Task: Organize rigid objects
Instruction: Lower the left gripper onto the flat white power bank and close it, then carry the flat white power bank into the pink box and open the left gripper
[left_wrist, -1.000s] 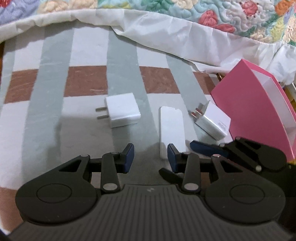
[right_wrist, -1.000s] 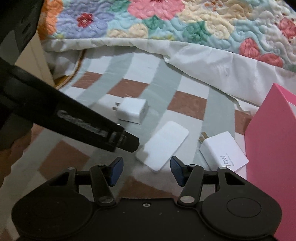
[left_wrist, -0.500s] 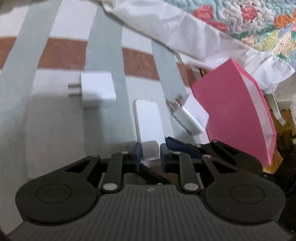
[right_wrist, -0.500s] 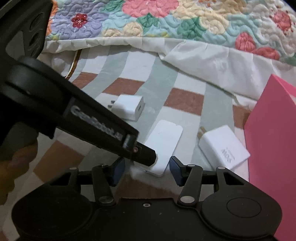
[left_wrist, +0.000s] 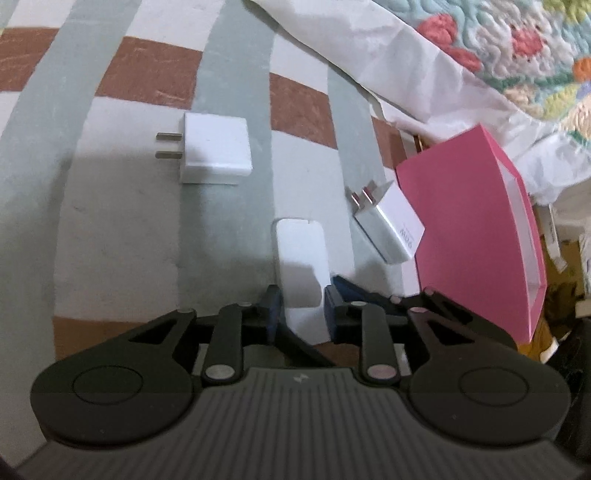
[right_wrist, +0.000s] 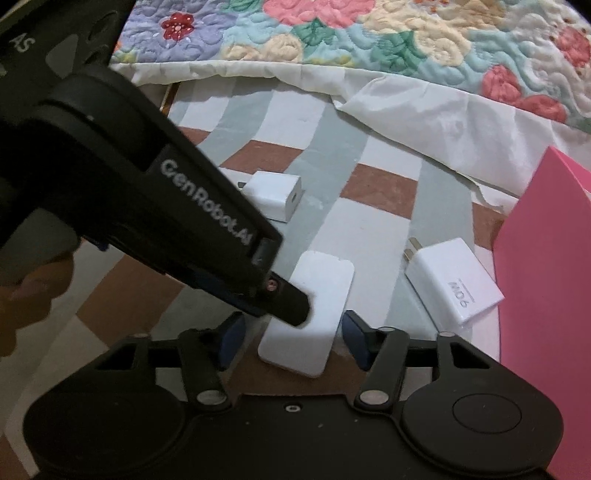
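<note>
The left gripper (left_wrist: 301, 304) jaws pinch the flat white case (left_wrist: 301, 258), while the right gripper (right_wrist: 290, 341) jaws gape around it: they might collide.

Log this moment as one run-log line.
left gripper: closing around flat white case | right gripper: open, straddling case | pink box: empty-looking

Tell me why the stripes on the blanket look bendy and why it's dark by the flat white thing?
Left wrist view: the fisheye lens curves the blanket stripes; the left gripper shadows the flat white case. Right wrist view: same curving, and the case's near end is shaded.
</note>
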